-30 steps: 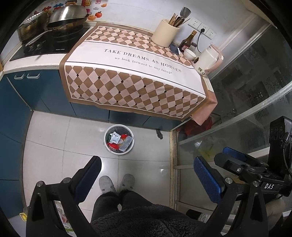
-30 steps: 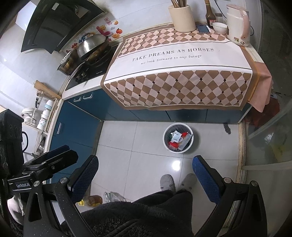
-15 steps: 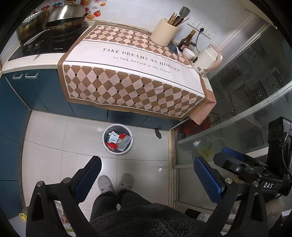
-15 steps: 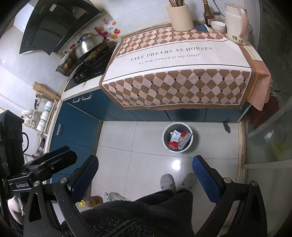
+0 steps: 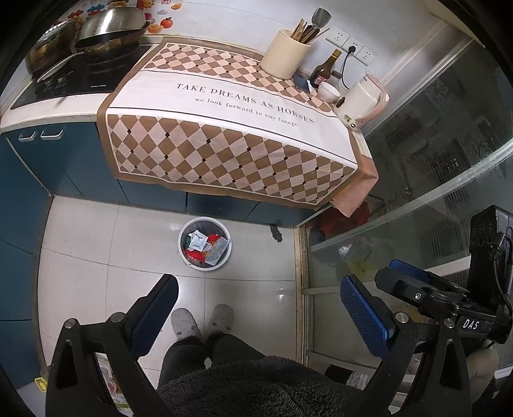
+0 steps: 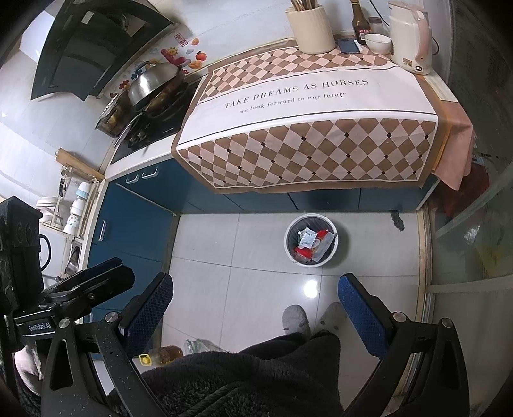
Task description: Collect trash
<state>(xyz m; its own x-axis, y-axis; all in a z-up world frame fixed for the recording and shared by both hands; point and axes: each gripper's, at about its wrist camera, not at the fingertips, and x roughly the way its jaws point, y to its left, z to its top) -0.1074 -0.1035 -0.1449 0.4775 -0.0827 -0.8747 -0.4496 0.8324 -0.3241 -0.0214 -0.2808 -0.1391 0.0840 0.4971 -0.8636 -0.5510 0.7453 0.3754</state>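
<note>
A small white trash bin [image 5: 224, 260] stands on the tiled floor in front of the blue cabinets; it also shows in the right wrist view [image 6: 290, 250]. It holds red and white wrappers [image 5: 205, 245]. My left gripper [image 5: 259, 298] is open and empty, held high above the floor, well above the bin. My right gripper [image 6: 255, 296] is open and empty at a similar height. The counter's checkered cloth [image 5: 231, 128] carries no loose trash that I can see.
A utensil holder [image 5: 283, 61], sauce bottle, bowl and kettle [image 5: 362, 101] stand at the counter's far right. A wok [image 5: 109, 24] sits on the stove at left. A glass partition [image 5: 433, 192] is on the right. An oil bottle [image 6: 162, 354] lies on the floor by my feet.
Both grippers have drifted slightly; the counter and bin shift a little in view. Both stay open and empty.
</note>
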